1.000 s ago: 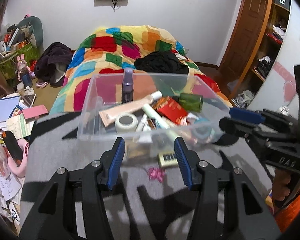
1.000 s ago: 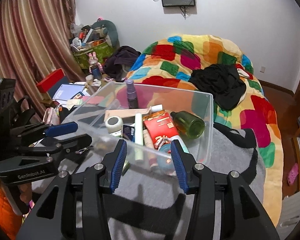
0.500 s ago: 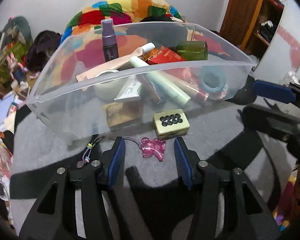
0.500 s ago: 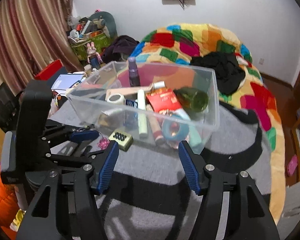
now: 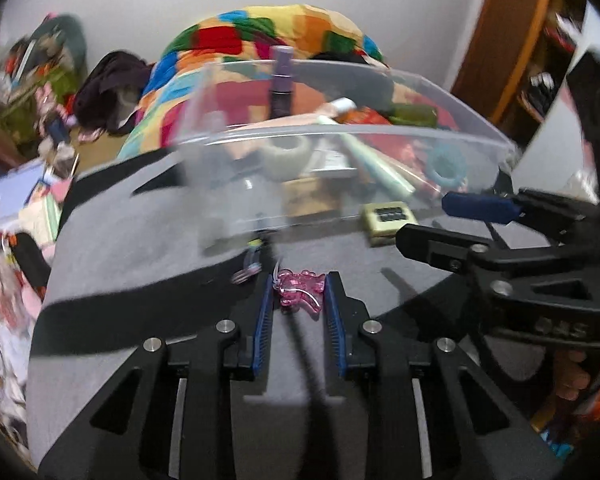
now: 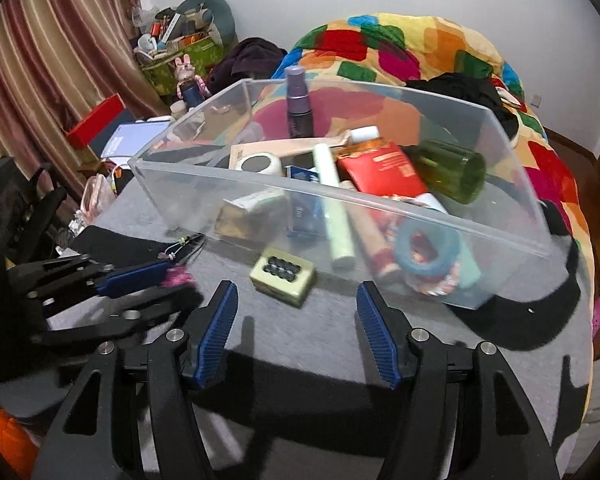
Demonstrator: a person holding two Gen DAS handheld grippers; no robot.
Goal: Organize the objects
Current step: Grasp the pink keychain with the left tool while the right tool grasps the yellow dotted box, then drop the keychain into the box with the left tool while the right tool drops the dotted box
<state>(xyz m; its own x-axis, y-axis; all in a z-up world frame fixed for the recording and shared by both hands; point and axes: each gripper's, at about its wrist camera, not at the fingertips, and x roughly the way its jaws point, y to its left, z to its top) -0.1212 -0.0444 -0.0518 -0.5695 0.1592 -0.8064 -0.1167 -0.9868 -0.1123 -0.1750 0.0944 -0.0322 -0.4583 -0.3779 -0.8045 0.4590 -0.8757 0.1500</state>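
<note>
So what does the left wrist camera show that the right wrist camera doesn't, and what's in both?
Only the left wrist view shows the left gripper head-on, its jaws closing around the pink charm, plus a wooden door.

Only the right wrist view shows the right gripper with jaws apart and nothing between them, plus striped curtains and a red box.

Both show the clear bin of toiletries, the green block with dark buttons in front of it, the grey cloth and the colourful quilt.
</note>
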